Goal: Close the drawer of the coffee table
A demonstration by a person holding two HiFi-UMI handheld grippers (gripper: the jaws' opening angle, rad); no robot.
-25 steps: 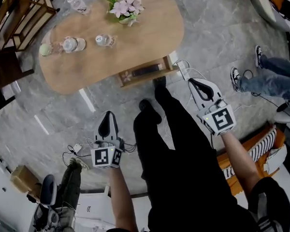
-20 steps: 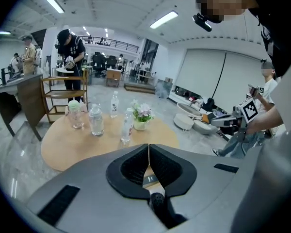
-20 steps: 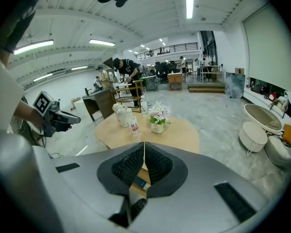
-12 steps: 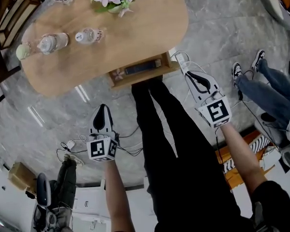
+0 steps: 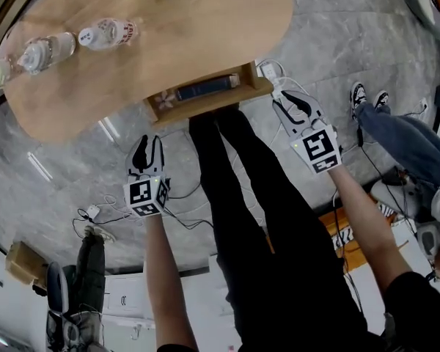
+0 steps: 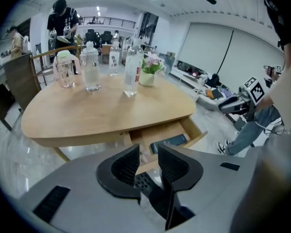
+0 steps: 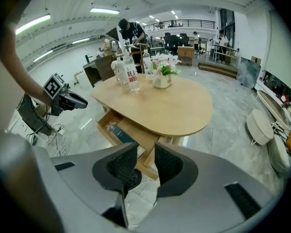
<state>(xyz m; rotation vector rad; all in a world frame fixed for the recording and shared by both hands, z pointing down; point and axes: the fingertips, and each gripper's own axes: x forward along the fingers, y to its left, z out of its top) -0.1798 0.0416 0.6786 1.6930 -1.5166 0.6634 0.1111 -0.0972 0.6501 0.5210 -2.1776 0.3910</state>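
While one drawer (image 5: 198,108) gapes, two empty grippers (image 5: 147,149) (image 5: 287,105) opening, maybe four bottles (image 6: 131,74).

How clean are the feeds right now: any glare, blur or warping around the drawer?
Head view: sharp, the drawer is readable, bright reflected streaks cross the floor beside it, and the edges bow. Left gripper view: heavy fisheye and dark corners, but the drawer is clear. Right gripper view: the same warping and vignette, the table is evenly lit, no glare on the drawer.

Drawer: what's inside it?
The open drawer holds a flat dark blue thing and a small pink thing. Its back part is hidden under the tabletop.
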